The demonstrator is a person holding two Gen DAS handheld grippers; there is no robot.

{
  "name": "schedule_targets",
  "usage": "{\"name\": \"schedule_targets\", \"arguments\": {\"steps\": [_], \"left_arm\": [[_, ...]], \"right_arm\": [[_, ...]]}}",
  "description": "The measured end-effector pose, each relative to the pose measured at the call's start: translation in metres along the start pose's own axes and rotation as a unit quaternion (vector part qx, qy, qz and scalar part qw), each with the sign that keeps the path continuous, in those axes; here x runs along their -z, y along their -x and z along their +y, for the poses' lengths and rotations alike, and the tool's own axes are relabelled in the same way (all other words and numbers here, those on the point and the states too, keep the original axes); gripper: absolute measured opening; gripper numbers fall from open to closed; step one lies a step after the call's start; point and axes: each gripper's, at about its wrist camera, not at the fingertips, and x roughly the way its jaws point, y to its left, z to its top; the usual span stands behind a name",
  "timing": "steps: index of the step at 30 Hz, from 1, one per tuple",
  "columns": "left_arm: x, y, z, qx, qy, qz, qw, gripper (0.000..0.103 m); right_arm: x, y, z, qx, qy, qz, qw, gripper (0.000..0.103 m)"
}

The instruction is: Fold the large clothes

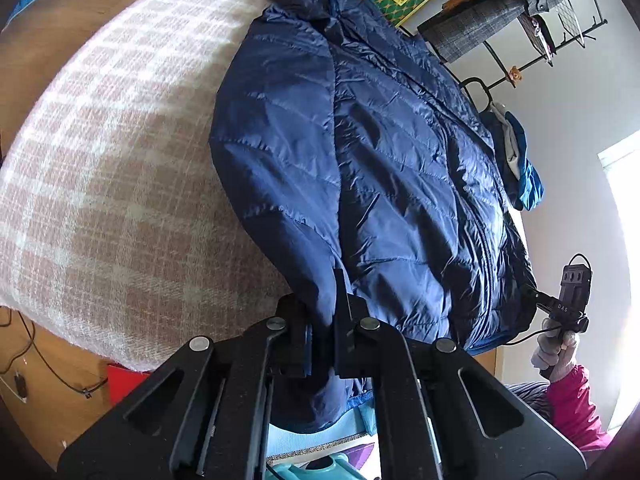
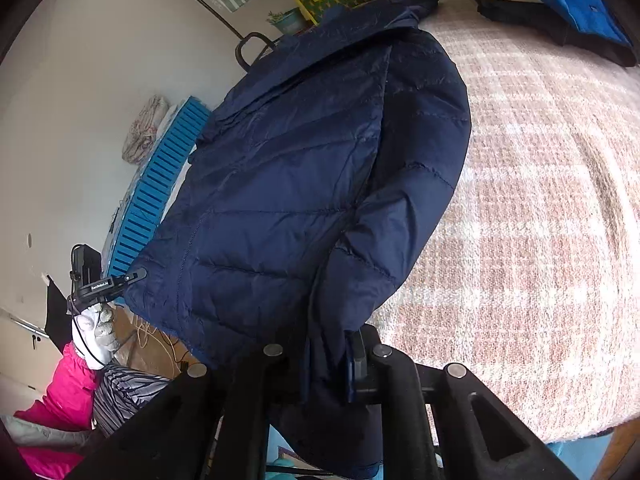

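Left wrist view first: a pink-and-white checked blanket [image 1: 100, 184] covers the surface at the left, and the navy quilted jacket [image 1: 392, 168] lies front up on it, collar toward the far edge, zip running down the middle. Low in the centre the left tool [image 1: 322, 320] is clenched on the cuff of the sleeve [image 1: 276, 152] nearest it, the fabric pinched between its pads and drooping below the edge of the surface. Further right, the right tool [image 1: 538, 300] bites the jacket's other sleeve end, with a white-gloved hand [image 1: 554, 350] and a pink sleeve [image 1: 572, 404] beneath it. A rack of hanging clothes [image 1: 500, 20] stands behind.

Right wrist view: at the far left the gloved hand [image 2: 94, 332] carries the left tool [image 2: 138, 274], its tips on the jacket's [image 2: 280, 184] edge; a blue slatted crate [image 2: 160, 184] shows behind. In the centre the right tool [image 2: 332, 364] grips its own sleeve [image 2: 416, 184] cuff, cloth bunched between the fingers [image 2: 358, 360]. The blanket [image 2: 540, 220] fills the right, with folded clothes [image 2: 560, 8] at its far corner.
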Motion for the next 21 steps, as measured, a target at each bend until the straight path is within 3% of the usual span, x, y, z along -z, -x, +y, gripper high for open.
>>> {"name": "schedule_targets", "arguments": {"steps": [13, 19, 21], "left_arm": [[-0.091, 0.054, -0.055, 0.038, -0.021, -0.106, 0.9934, 0.004], [-0.147, 0.056, -0.082, 0.023, -0.047, -0.144, 0.9883, 0.004], [-0.166, 0.053, -0.092, 0.004, -0.068, -0.158, 0.9851, 0.004]], "right_arm": [[-0.075, 0.059, 0.05, 0.013, 0.027, -0.134, 0.991, 0.007], [-0.122, 0.068, 0.047, 0.034, 0.004, -0.167, 0.985, 0.006], [-0.14, 0.066, 0.047, 0.041, 0.002, -0.17, 0.985, 0.006]]}}
